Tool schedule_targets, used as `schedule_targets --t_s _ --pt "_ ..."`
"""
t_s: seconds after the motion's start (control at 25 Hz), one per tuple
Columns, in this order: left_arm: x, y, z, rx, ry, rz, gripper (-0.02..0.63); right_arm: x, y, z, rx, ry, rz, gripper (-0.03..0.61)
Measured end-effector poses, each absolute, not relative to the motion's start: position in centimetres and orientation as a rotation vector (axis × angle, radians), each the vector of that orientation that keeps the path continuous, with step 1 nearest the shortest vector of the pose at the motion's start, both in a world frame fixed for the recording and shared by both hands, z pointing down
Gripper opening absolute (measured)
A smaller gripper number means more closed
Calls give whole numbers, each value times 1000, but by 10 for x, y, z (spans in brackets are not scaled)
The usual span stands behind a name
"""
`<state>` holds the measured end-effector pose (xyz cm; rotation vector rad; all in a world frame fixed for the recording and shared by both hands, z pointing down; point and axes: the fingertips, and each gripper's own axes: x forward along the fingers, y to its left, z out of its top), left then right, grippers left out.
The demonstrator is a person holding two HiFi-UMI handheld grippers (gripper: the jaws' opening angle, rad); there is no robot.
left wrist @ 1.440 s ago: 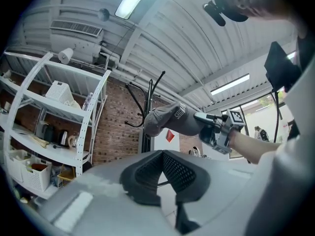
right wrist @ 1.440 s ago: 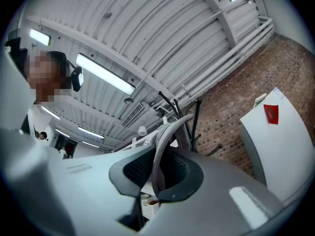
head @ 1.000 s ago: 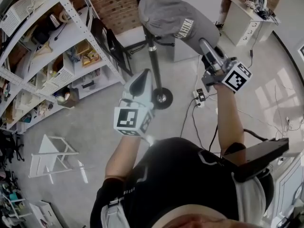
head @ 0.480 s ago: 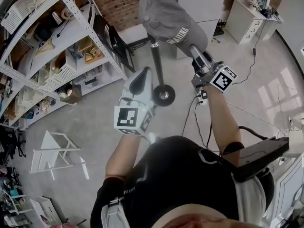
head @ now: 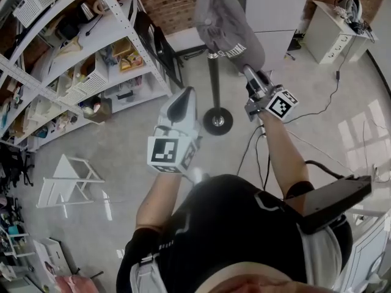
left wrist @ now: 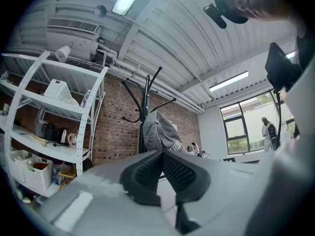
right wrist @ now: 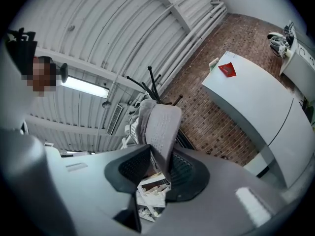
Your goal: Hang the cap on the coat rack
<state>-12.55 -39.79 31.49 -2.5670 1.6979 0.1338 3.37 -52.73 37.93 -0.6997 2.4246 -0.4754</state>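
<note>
A grey cap (head: 226, 26) sits over the top of the black coat rack, whose pole (head: 214, 81) runs down to a round base (head: 218, 121). My right gripper (head: 249, 72) is just below the cap's brim. In the right gripper view the brim (right wrist: 160, 124) still lies between the jaws of that gripper (right wrist: 161, 147), which have just been opening; a gap shows beside it. My left gripper (head: 182, 96) hangs short of the pole, shut with nothing in it. In the left gripper view, this gripper (left wrist: 162, 152) points at the cap (left wrist: 157, 132) on the rack (left wrist: 144, 95).
White shelving (head: 79, 54) full of boxes and baskets stands at the left. A white cabinet (head: 269, 11) is behind the rack, with a white desk (head: 333, 29) to the right. Cables (head: 256, 145) trail on the floor, and a white stool (head: 67, 191) stands at the lower left.
My right gripper has come down and in towards the pole with the brim, and its jaws have widened. The cap now rests on the rack's top. The left gripper has barely shifted.
</note>
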Motion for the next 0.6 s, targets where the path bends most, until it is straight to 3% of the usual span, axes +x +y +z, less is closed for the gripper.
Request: schedule_targets --t_s 0.6 --pt "-170 -392 324 -2468 1845 88 6 -20 -562 440 -757 2552 -614 120"
